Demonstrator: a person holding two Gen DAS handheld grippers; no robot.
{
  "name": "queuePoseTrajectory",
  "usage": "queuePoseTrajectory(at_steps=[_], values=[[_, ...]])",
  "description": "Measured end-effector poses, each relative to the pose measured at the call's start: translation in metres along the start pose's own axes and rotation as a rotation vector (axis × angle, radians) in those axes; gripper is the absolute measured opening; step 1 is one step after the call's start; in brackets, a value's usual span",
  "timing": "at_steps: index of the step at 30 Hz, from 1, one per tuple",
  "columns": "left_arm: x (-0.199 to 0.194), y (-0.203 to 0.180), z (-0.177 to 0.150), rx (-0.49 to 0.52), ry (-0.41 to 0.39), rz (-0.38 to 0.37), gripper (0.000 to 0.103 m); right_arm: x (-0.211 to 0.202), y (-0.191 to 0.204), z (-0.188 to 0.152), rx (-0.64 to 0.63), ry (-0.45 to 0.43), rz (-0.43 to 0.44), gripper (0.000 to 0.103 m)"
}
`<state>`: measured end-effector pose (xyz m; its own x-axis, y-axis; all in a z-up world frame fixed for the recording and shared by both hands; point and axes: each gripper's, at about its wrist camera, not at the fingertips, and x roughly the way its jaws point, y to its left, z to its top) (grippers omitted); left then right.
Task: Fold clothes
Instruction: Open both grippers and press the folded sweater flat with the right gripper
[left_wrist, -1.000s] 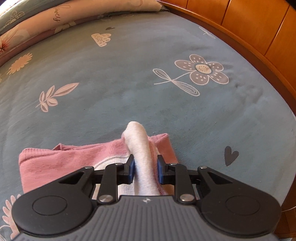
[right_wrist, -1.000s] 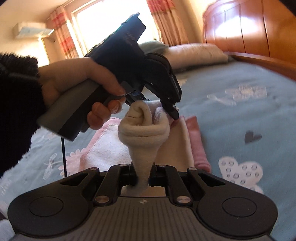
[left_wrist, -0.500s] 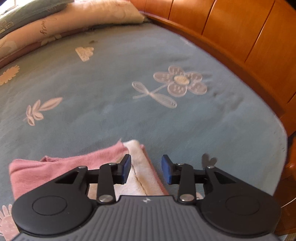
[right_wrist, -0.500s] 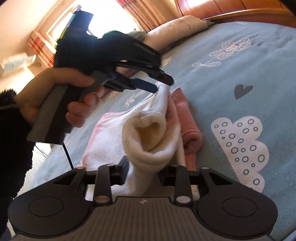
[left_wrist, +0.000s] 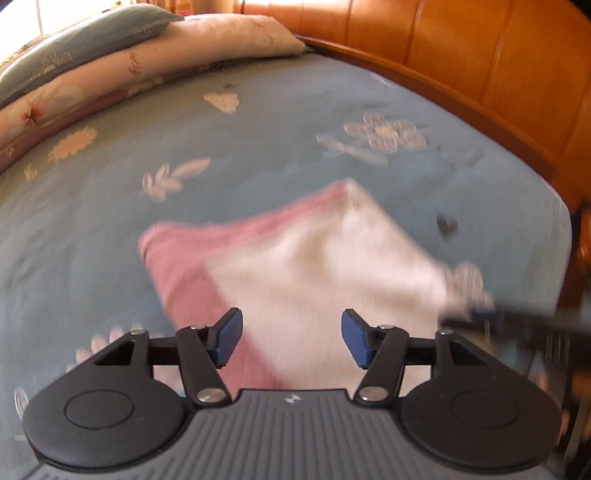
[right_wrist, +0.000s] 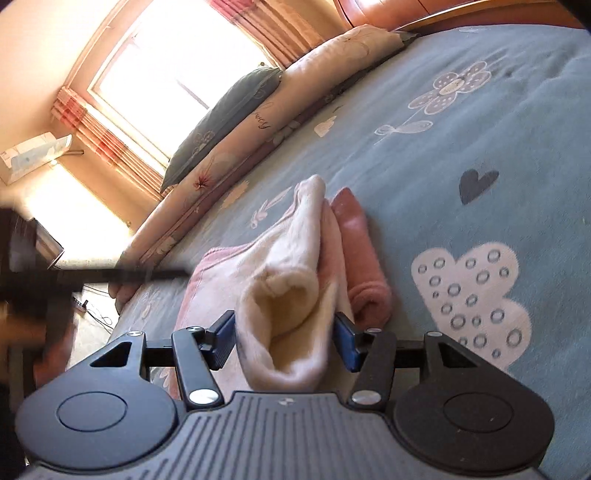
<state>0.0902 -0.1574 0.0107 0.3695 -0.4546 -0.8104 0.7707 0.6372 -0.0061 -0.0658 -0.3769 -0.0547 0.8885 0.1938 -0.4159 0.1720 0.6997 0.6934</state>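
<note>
A pink and cream garment (left_wrist: 314, 266) lies folded on the blue bed sheet (left_wrist: 258, 140), blurred in the left wrist view. My left gripper (left_wrist: 291, 339) hovers above its near edge; the jaws are opening and nothing is between the blue pads. In the right wrist view a cream fold (right_wrist: 291, 295) bulges into a loop between the pads of my right gripper (right_wrist: 284, 341), whose jaws are opening and do not squeeze it. A pink roll (right_wrist: 365, 277) lies beside the fold. The left gripper (right_wrist: 173, 274) shows there as a dark blurred streak on the left.
Pillows (left_wrist: 147, 62) line the far side of the bed, and a wooden headboard (left_wrist: 480, 55) curves along the right. The right gripper (left_wrist: 480, 314) blurs in at the right edge. A bright window (right_wrist: 155, 74) with curtains is behind.
Both grippers let go of the cream fold they pinched. The left one pulled back and away from the garment. The right one's jaws spread and the fold slumped between them.
</note>
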Motion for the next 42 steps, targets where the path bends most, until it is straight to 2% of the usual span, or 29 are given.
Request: queuePoseTrajectory(at_steps=[3, 4, 5, 6, 7, 8, 11, 13, 16, 18, 20, 24, 26, 30, 32, 34, 38, 42], values=[[0.0, -0.001, -0.024, 0.042, -0.01, 0.024, 0.061, 0.007, 0.002, 0.006, -0.025, 0.024, -0.004, 0.06], [0.001, -0.001, -0.03, 0.051, -0.015, 0.03, 0.061, 0.009, 0.004, 0.006, -0.047, 0.026, -0.018, 0.055], [0.002, 0.0, -0.032, 0.046, -0.02, 0.024, 0.061, 0.01, 0.007, 0.007, -0.073, 0.024, -0.036, 0.038], [0.003, 0.001, -0.034, 0.04, -0.026, 0.018, 0.061, 0.011, 0.01, 0.007, -0.094, 0.022, -0.06, 0.026], [0.003, 0.001, -0.033, 0.031, -0.034, 0.009, 0.061, 0.009, 0.011, 0.009, -0.104, 0.02, -0.073, 0.019], [0.003, 0.002, -0.031, 0.025, -0.04, -0.002, 0.061, 0.006, 0.012, 0.011, -0.111, 0.015, -0.079, 0.018], [0.002, 0.002, -0.026, 0.028, -0.065, -0.04, 0.062, -0.008, 0.015, 0.021, -0.138, -0.001, -0.093, 0.017], [0.006, 0.0, -0.024, 0.039, -0.069, -0.062, 0.068, -0.01, 0.013, 0.023, -0.129, 0.026, -0.111, 0.017], [0.024, -0.002, -0.027, 0.067, -0.023, -0.051, 0.072, -0.002, 0.009, 0.013, -0.128, 0.098, -0.134, 0.022], [0.031, -0.005, -0.031, 0.121, -0.017, -0.029, 0.072, -0.001, 0.009, 0.006, -0.133, 0.116, -0.141, 0.024], [0.03, -0.008, -0.033, 0.162, -0.019, -0.02, 0.072, -0.003, 0.01, 0.0, -0.137, 0.125, -0.147, 0.031], [0.011, -0.01, -0.029, 0.193, -0.054, -0.036, 0.072, -0.024, 0.018, 0.008, -0.161, 0.062, -0.156, 0.039], [0.008, -0.01, -0.026, 0.21, -0.069, -0.028, 0.073, -0.033, 0.027, 0.016, -0.213, -0.003, -0.181, 0.039], [0.019, -0.003, -0.02, 0.166, -0.046, -0.02, 0.073, -0.03, 0.045, 0.035, -0.287, -0.079, -0.156, 0.039], [0.026, 0.002, -0.021, 0.135, -0.034, -0.035, 0.073, -0.015, 0.052, 0.041, -0.319, -0.067, -0.135, 0.039], [0.03, 0.004, -0.023, 0.131, -0.03, -0.049, 0.074, 0.01, 0.055, 0.041, -0.353, -0.014, -0.135, 0.039], [0.031, 0.005, -0.031, 0.196, -0.023, -0.069, 0.077, 0.048, 0.047, 0.029, -0.394, 0.077, -0.204, 0.037], [0.033, 0.013, -0.045, 0.24, -0.019, -0.074, 0.079, 0.042, 0.029, 0.019, -0.358, 0.076, -0.215, 0.036]])
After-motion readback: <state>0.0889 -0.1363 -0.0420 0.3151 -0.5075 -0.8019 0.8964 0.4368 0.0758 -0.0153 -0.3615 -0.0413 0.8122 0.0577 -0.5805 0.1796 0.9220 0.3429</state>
